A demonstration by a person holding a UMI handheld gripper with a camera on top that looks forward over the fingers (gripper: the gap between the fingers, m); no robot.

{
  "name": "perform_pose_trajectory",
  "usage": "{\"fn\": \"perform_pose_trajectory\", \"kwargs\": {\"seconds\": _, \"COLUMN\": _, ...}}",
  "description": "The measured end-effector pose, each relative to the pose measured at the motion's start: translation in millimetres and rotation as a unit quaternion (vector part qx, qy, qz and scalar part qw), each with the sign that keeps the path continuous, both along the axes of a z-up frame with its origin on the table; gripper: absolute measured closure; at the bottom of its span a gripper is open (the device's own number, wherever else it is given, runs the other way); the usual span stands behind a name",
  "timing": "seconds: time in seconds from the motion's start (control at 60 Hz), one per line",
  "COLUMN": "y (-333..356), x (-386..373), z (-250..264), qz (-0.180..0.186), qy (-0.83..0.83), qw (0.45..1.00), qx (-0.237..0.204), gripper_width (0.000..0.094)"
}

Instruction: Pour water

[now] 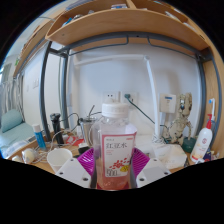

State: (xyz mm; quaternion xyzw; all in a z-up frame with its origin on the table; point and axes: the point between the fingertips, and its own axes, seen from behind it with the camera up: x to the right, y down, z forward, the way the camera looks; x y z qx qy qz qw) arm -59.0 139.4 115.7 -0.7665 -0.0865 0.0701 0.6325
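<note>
the gripper point(113, 170) holds a bottle point(113, 143). both fingers point(74, 170) press on the sides of the bottle, low down, and a bit of each pink pad point(87, 158) shows beside it. the bottle stands straight up between the fingers. it is see-through, with a white cap point(111, 109) on top and a pink and white label point(114, 150) on the front. the label has writing on it, too small to read.

beyond the fingers is a crowded surface point(165, 152). a white cup point(59, 158) sits just to the left of the bottle, near the left finger. a small white bowl point(28, 155) sits further left, near the left edge of the surface. behind the bottle on the left there are some dark things packed close together, and it is hard to tell what they are. to the right, well apart from the bottle, stands a tall light thing point(176, 122) close to the wall. a white tube with a red end point(203, 142) stands near the right edge of the surface.

a wooden shelf point(120, 22) on metal legs point(67, 85) goes across above the surface. a black wire point(140, 112) hangs on the white wall point(120, 75) behind the bottle.
</note>
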Motion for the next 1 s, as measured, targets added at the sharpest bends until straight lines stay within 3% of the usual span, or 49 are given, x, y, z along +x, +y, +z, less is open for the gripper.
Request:
{"fn": "perform_pose_trajectory", "kwargs": {"seconds": 0.15, "y": 1.0, "x": 2.6, "z": 1.5, "qz": -0.018, "qy": -0.011, "qw": 0.999, "qx": 0.026, "gripper_width": 0.0472}}
{"fn": "perform_pose_trajectory", "kwargs": {"seconds": 0.35, "y": 6.7, "x": 2.2, "z": -25.2, "qz": -0.035, "qy": -0.010, "qw": 0.999, "qx": 0.005, "gripper_width": 0.0472}}
{"fn": "perform_pose_trajectory", "kwargs": {"seconds": 0.433, "y": 5.4, "x": 2.6, "z": -23.7, "qz": -0.040, "qy": -0.015, "qw": 0.999, "qx": 0.019, "gripper_width": 0.0466}}
{"fn": "perform_pose_trajectory", "kwargs": {"seconds": 0.633, "y": 2.8, "x": 4.0, "z": -24.2, "qz": -0.043, "qy": -0.016, "qw": 0.999, "qx": 0.019, "gripper_width": 0.0325}}
{"fn": "perform_pose_trajectory", "kwargs": {"seconds": 0.767, "y": -8.4, "x": 21.2, "z": -25.5, "qz": -0.075, "qy": -0.018, "qw": 0.997, "qx": 0.002, "gripper_width": 0.0071}}
{"fn": "perform_pose_trajectory", "kwargs": {"seconds": 1.0, "y": -68.4, "x": 30.4, "z": -36.5, "qz": -0.081, "qy": 0.020, "qw": 0.996, "qx": -0.030, "gripper_width": 0.0067}}
